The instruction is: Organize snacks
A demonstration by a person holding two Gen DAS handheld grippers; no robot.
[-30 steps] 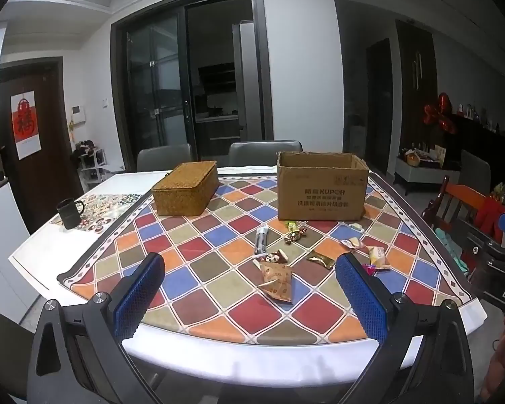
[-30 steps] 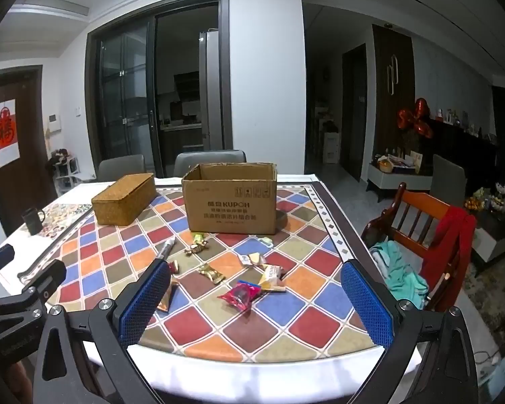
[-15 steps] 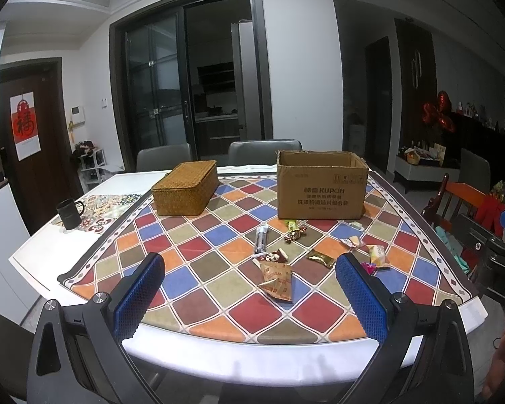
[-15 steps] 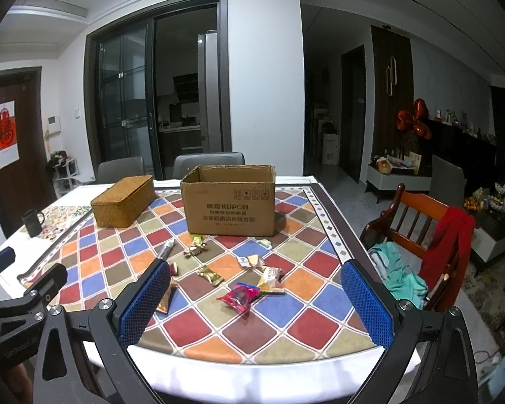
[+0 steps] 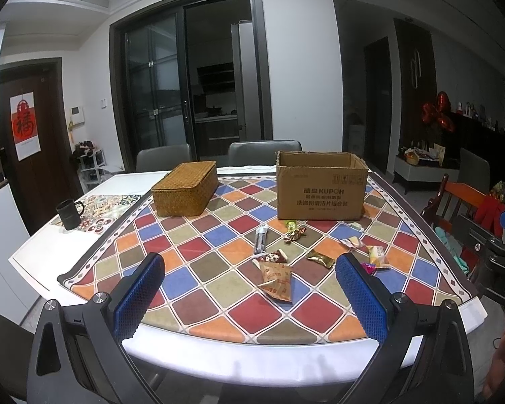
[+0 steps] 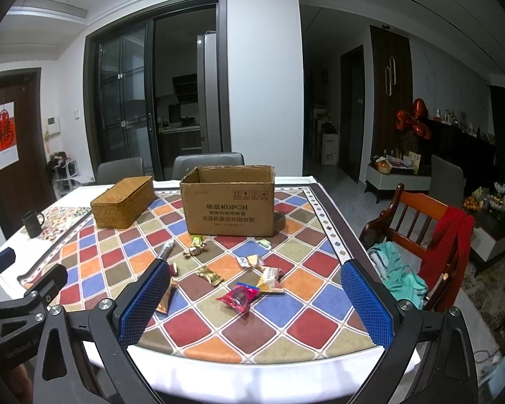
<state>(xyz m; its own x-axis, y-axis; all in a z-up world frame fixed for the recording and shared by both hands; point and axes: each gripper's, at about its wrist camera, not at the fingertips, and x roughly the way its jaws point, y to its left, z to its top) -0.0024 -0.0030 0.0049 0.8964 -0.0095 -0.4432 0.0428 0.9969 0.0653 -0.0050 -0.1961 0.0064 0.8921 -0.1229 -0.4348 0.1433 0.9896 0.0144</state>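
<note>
Several wrapped snacks lie loose on the chequered tablecloth in front of an open cardboard box: an orange triangular pack, a gold candy, a dark stick pack. In the right wrist view a pink-red wrapper and a yellow pack lie nearest. My left gripper is open above the table's near edge, with nothing in it. My right gripper is open too, empty, over the near right part of the cloth.
A closed woven basket stands left of the box. A black mug sits at the table's left side. Grey chairs stand behind the table. A wooden chair with clothes is to the right.
Both views have shifted only slightly; the table and snacks sit a little lower and nearer in frame. Nothing was taken hold of or moved.
</note>
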